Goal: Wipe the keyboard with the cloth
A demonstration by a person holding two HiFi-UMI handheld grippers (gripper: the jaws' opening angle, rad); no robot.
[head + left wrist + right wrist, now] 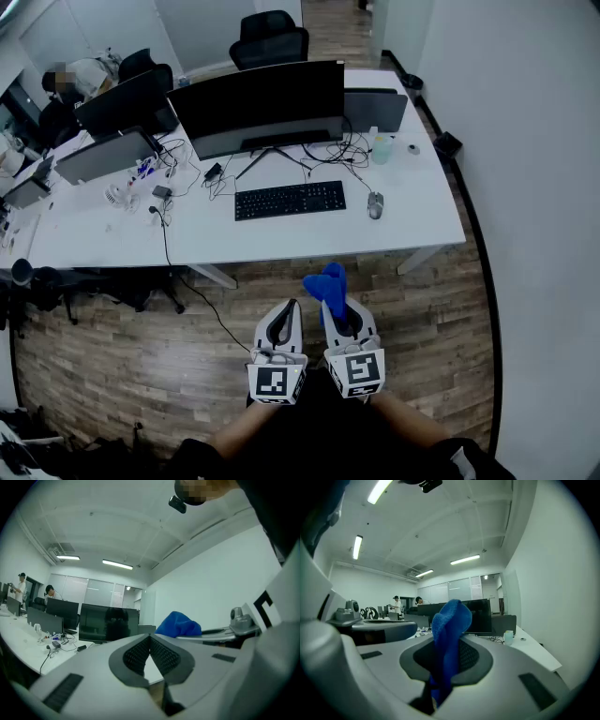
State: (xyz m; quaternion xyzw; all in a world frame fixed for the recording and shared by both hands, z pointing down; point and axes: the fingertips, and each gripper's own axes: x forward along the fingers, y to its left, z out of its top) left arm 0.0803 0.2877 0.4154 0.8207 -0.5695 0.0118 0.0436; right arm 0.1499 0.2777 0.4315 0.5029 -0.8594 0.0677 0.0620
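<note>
The keyboard [290,200] lies on the white desk [412,206] in front of the wide monitor [262,103], with the mouse [375,203] just beside its right end. Its long axis runs left to right across the head view, parallel to the desk's near edge. It sits straight ahead of both grippers and well apart from them, with the desk edge and a strip of wooden floor between. Neither gripper is clearly the nearer, but only the right one carries the cloth, so the reach forward looks like its job.

The blue cloth [449,625] is not on the keyboard. It is pinched between the jaws of the right gripper [445,658], bunched and standing up past the jaw tips, with a tail hanging down between the pads. In the head view, the cloth [328,284] points towards the desk from the right gripper [336,314].

The left gripper [150,641] has its ridged pads pressed together at the tips with nothing between them. It hangs beside the right one, close to the person's body.
</note>
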